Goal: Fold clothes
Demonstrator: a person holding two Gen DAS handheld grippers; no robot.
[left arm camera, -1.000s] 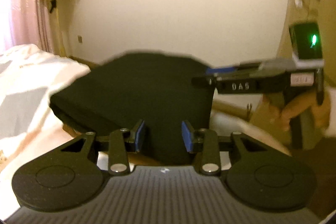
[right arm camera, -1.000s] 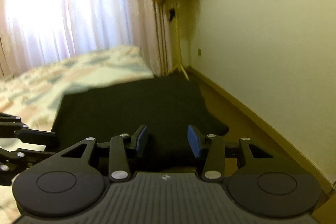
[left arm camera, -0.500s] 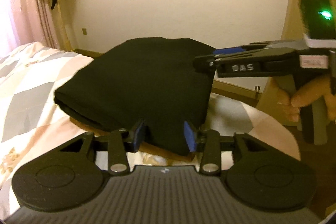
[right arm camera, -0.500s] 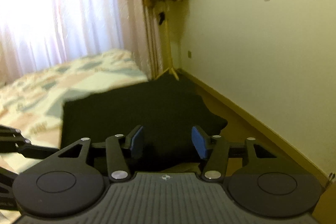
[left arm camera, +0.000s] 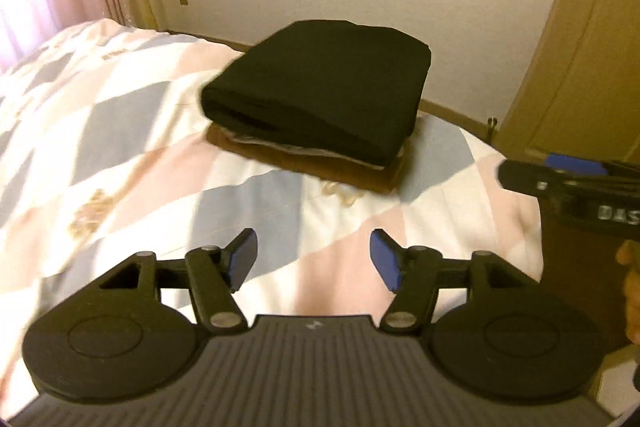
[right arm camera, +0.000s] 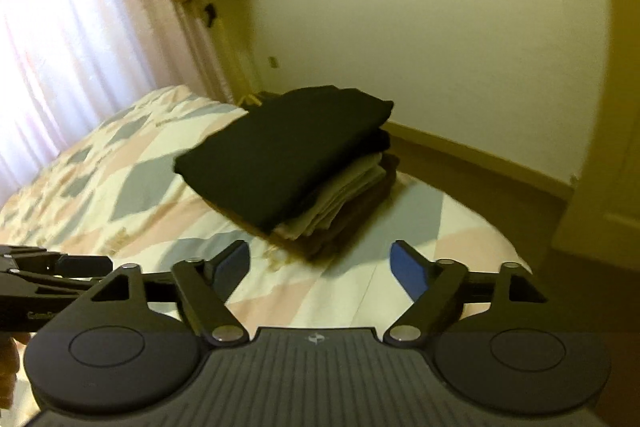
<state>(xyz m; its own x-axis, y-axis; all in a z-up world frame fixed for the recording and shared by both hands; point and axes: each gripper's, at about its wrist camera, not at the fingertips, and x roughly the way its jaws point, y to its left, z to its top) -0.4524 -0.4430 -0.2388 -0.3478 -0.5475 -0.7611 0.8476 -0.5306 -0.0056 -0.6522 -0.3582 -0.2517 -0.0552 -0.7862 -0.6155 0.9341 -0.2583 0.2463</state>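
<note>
Black cloth (left arm camera: 320, 83) folded flat on top of a pile (right arm camera: 340, 211) near the bed (left arm camera: 120, 147) corner, so staying neat. Left gripper (left arm camera: 314, 263) and right gripper (right arm camera: 320, 267) wide open, empty, back from the pile.

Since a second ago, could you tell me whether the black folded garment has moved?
Yes. The black folded garment left the left gripper and now rests lower on the brown and light clothes on the bed.

A bed (left arm camera: 120, 131) covered in a pastel diamond-patterned quilt is seen before a cream wall (right arm camera: 440, 39). Left of the bed, bright daylight is filtered through sheer curtains (right arm camera: 60, 39). Right of it, a wooden floor (right arm camera: 480, 187) and a door (left arm camera: 580, 39) are seen.
</note>
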